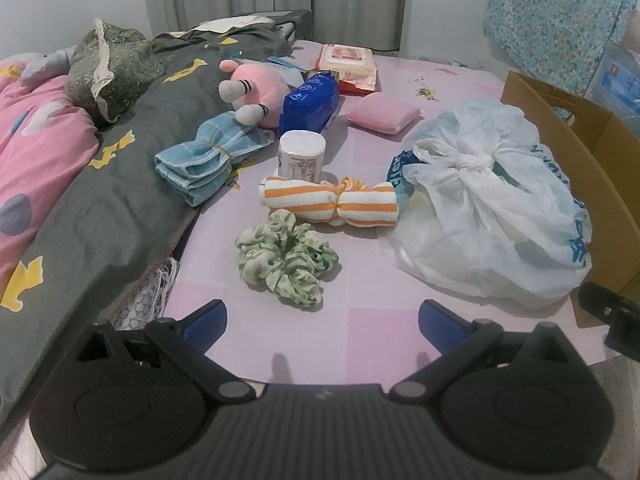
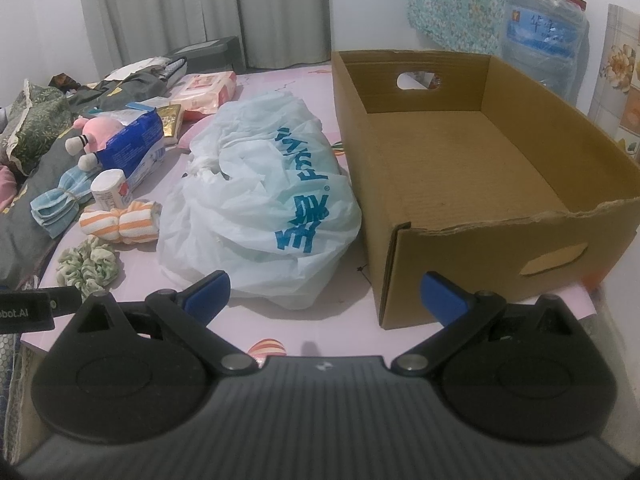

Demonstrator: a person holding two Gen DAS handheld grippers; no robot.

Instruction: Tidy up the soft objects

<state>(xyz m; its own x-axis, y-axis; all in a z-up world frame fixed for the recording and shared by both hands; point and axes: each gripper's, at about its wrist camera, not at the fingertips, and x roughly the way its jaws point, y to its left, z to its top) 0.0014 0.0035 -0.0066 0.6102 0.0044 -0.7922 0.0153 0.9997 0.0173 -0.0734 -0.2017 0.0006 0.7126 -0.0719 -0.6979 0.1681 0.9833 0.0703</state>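
A green scrunchie (image 1: 287,262) lies on the pink table just ahead of my open, empty left gripper (image 1: 322,326). Behind it lie an orange-striped rolled towel (image 1: 329,201), a blue rolled towel (image 1: 204,159), a pink plush toy (image 1: 256,92) and a pink sponge (image 1: 383,113). A knotted white plastic bag (image 2: 264,200) sits mid-table. An open cardboard box (image 2: 460,172) stands on the right, with nothing inside. My right gripper (image 2: 325,294) is open and empty, in front of the bag and the box's near corner.
A white tissue roll (image 1: 302,155), a blue packet (image 1: 310,100) and a wet-wipes pack (image 1: 348,64) sit farther back. Grey and pink bedding (image 1: 80,184) borders the table's left. A water jug (image 2: 544,44) stands behind the box.
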